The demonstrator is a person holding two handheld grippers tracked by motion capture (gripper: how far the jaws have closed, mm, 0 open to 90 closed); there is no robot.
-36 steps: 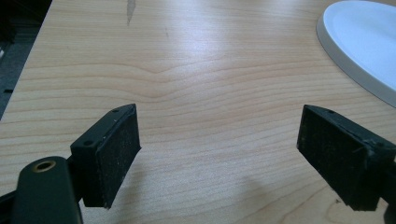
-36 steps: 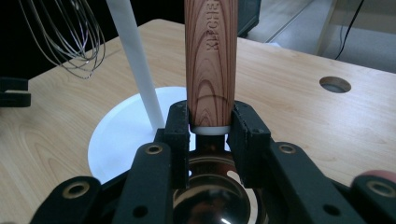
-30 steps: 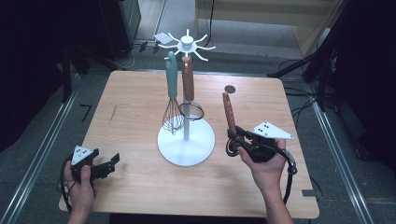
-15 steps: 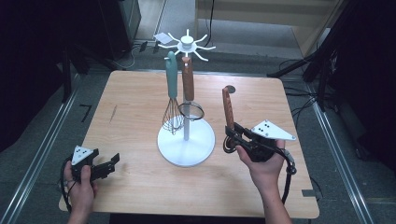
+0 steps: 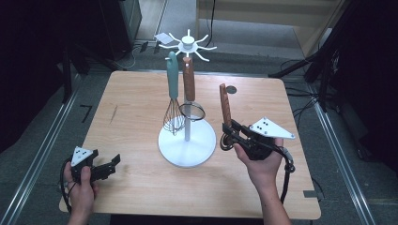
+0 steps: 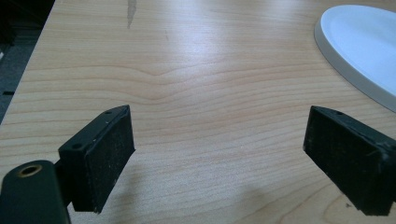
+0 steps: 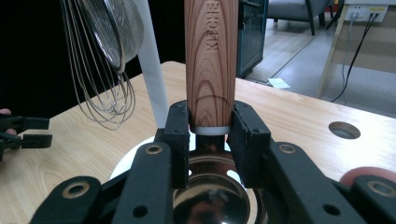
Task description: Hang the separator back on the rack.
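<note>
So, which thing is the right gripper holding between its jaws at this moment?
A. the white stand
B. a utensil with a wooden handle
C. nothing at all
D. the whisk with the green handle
B: in the right gripper view, the right gripper has both jaws pressed on the lower end of the wooden handle, while the whisk hangs on the white stand.

utensil (image 5: 225, 108): wooden handle, shiny metal bowl | upright, handle up, clamped at its lower end | right of white stand (image 5: 187, 145)
</note>
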